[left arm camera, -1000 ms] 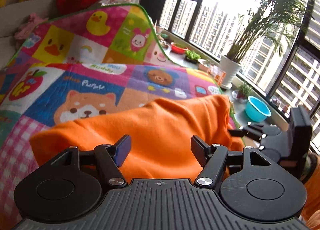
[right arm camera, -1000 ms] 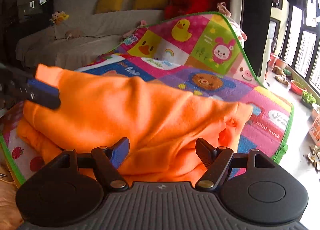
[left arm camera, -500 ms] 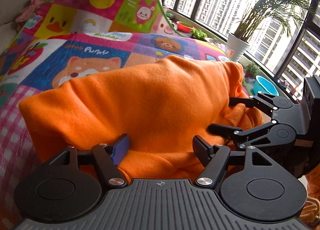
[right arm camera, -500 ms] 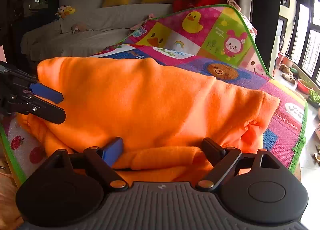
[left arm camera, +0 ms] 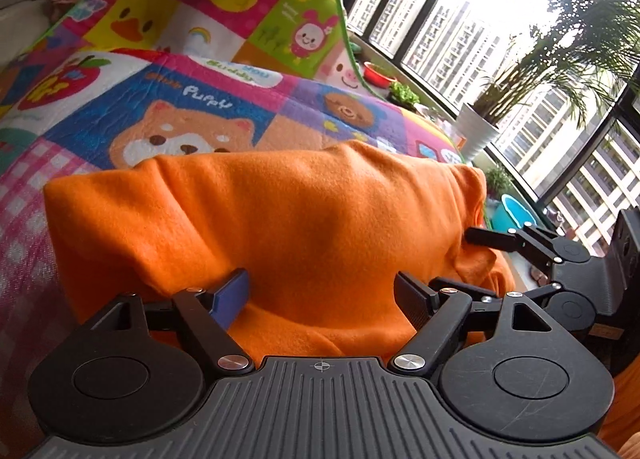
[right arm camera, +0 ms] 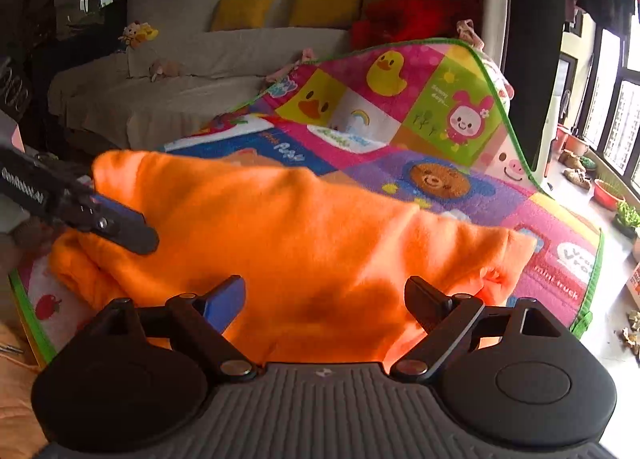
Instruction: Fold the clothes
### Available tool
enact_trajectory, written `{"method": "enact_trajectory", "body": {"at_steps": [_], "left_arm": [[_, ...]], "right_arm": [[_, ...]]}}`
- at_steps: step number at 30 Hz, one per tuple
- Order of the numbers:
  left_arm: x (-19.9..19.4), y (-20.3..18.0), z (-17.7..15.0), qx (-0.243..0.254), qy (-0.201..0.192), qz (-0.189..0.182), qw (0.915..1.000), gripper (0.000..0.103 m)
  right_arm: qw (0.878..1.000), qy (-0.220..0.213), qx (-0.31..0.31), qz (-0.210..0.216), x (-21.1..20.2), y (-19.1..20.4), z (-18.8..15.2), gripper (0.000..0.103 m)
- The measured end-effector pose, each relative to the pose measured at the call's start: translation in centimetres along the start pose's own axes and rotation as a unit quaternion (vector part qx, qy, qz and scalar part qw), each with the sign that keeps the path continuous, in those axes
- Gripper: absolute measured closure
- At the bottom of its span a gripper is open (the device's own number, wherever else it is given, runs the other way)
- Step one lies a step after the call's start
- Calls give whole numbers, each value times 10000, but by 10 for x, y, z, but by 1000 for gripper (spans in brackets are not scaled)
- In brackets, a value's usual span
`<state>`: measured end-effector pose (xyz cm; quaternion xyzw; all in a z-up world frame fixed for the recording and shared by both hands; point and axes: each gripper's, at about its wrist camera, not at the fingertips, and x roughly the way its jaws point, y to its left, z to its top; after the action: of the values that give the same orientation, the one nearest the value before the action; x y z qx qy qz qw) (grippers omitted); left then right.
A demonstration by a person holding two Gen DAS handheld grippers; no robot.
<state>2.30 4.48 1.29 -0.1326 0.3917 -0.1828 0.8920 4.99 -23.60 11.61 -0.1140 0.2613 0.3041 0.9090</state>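
Note:
A folded orange fleece garment [left arm camera: 304,219] lies in a thick bundle on the colourful cartoon play mat [left arm camera: 192,99]; it also fills the middle of the right wrist view [right arm camera: 296,235]. My left gripper [left arm camera: 324,295] is open, its fingers spread at the garment's near edge, holding nothing. My right gripper [right arm camera: 324,299] is open too, at the near edge further right. The right gripper also shows at the right of the left wrist view [left arm camera: 532,259], against the cloth. A left gripper finger [right arm camera: 116,227] shows at the garment's left end in the right wrist view.
The mat's far edge [right arm camera: 440,71] rises against a white sofa [right arm camera: 192,71] with yellow and red cushions. Tall windows [left arm camera: 480,39], a potted plant [left arm camera: 480,131], a blue basin [left arm camera: 516,215] and a red bowl [right arm camera: 608,195] line the right side.
Both grippers have drawn back and risen slightly from the garment. The bundle looks lower and flatter on the mat than a second ago. Both jaws stay open.

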Motion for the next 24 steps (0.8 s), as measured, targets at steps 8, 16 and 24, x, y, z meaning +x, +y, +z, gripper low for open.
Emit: {"method": "enact_trajectory", "body": {"at_steps": [8, 16, 24], "left_arm": [[-14, 2, -8, 37, -19, -51, 10000, 19], [-52, 24, -7, -410, -362, 583, 9968, 9], [-36, 52, -15, -1057, -36, 405, 9936, 9]], "right_arm": [[9983, 528, -27, -257, 34, 1, -22, 15], [9964, 132, 622, -552, 3, -34, -8, 13], [9751, 633, 2080, -426, 29, -76, -32, 9]]}}
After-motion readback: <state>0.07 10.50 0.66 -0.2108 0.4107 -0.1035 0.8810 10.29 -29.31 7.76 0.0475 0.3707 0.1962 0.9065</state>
